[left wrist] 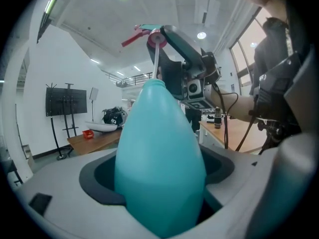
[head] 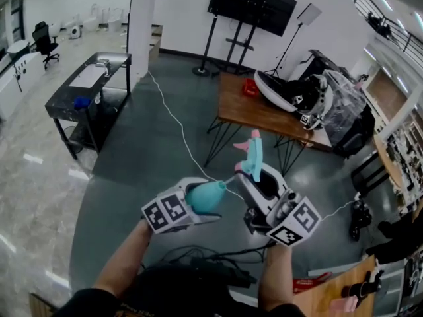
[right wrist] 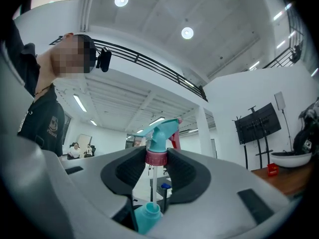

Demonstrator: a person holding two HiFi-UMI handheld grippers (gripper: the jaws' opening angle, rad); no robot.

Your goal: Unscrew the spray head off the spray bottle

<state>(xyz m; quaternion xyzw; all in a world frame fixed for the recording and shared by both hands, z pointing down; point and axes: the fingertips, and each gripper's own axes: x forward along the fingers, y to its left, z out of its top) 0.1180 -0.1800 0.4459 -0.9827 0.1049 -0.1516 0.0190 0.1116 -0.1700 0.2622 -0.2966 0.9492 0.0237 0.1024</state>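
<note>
Right tool (right wrist: 156, 159) pinches spray head (right wrist: 159, 132) — unscrewed, above teal bottle (left wrist: 159, 168).

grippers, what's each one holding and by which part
The left gripper holds the teal bottle by its wide body. The right gripper grips the spray head at its pink collar, which is lifted off the bottle's neck.

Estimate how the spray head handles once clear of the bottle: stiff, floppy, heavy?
Probably light: the right gripper holds the spray head by its pink collar alone. Its thin dip tube looks straight yet likely flexes if bumped.
</note>
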